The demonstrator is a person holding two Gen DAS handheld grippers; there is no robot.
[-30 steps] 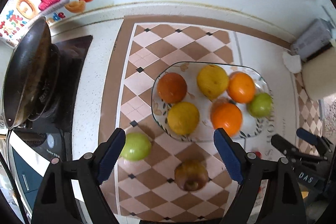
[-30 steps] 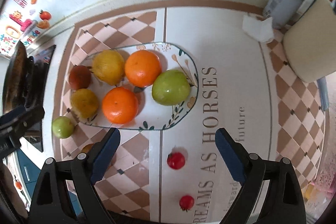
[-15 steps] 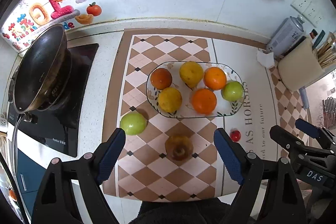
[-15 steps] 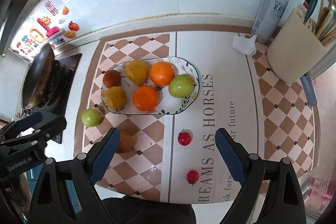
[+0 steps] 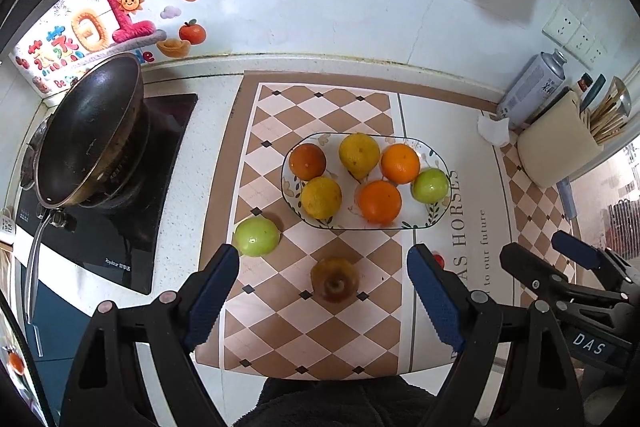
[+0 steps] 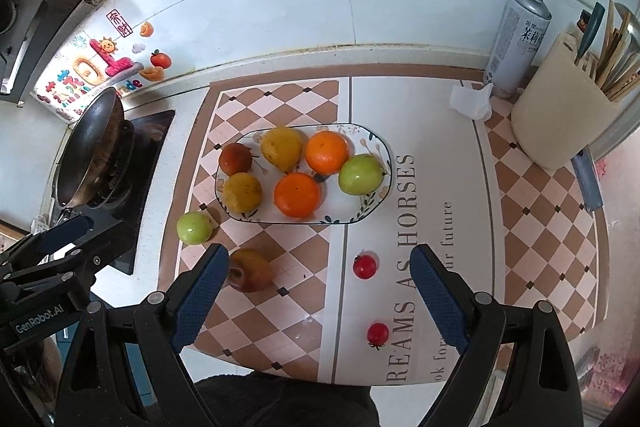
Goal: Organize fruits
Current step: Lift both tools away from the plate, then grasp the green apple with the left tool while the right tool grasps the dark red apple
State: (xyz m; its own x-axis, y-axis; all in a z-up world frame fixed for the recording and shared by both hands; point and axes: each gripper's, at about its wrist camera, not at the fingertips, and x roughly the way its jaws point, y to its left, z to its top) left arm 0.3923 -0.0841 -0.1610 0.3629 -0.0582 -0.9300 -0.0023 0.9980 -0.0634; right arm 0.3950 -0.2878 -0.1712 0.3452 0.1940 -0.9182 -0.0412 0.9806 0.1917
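Observation:
An oval floral plate (image 5: 437, 217) (image 6: 382, 199) on the checkered mat holds several fruits: oranges, yellow ones, a dark red one and a green apple (image 6: 361, 174). A second green apple (image 5: 256, 237) (image 6: 194, 227) and a brown pear-like fruit (image 5: 334, 279) (image 6: 250, 270) lie on the mat in front of the plate. Two small red tomatoes (image 6: 364, 266) (image 6: 377, 333) lie nearer the counter's front edge. My left gripper (image 5: 323, 297) is open and empty, high above the brown fruit. My right gripper (image 6: 319, 297) is open and empty above the tomatoes.
A black wok (image 5: 90, 133) sits on the stove (image 5: 108, 243) at the left. A spray can (image 6: 518, 39), a crumpled tissue (image 6: 472, 101) and a beige utensil holder (image 6: 560, 115) stand at the back right. The counter's front edge (image 6: 360, 379) is close below.
Both grippers have pulled up and back from the plate; the fruits now look smaller and more of the counter and wall shows. No fruit has moved.

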